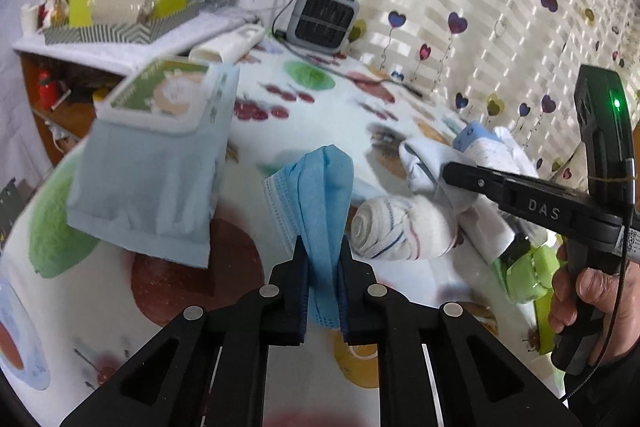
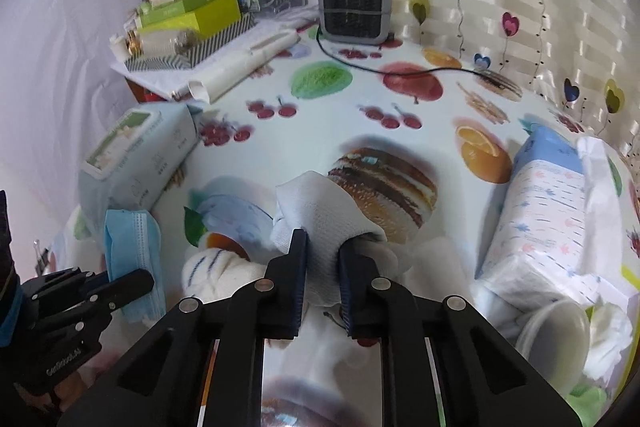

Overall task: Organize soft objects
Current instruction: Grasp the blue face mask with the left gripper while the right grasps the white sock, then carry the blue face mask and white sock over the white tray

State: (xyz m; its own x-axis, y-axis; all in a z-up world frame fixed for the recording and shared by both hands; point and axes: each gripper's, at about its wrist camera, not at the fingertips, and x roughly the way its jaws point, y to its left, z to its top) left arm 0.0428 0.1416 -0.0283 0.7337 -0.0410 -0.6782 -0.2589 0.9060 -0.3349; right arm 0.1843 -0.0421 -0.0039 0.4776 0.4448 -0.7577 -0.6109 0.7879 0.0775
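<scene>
My left gripper point(image 1: 323, 247) is shut on a blue face mask point(image 1: 316, 195), held upright above the fruit-print tablecloth point(image 1: 304, 95); the mask also shows in the right wrist view point(image 2: 132, 251). My right gripper point(image 2: 323, 241) is shut on a white cloth point(image 2: 324, 215); from the left wrist view its finger point(image 1: 472, 179) reaches into the white cloth point(image 1: 420, 163). A rolled white sock with blue stripes point(image 1: 396, 231) lies between the two grippers, also in the right wrist view point(image 2: 216, 267).
A pale blue wet-wipes pack point(image 1: 160, 155) lies at left. A tissue pack point(image 2: 540, 211) and a white bag point(image 2: 604, 187) sit at right. A small grey heater point(image 2: 354, 7) with a black cord stands at the back. A cluttered shelf with green boxes point(image 2: 192, 15) is back left.
</scene>
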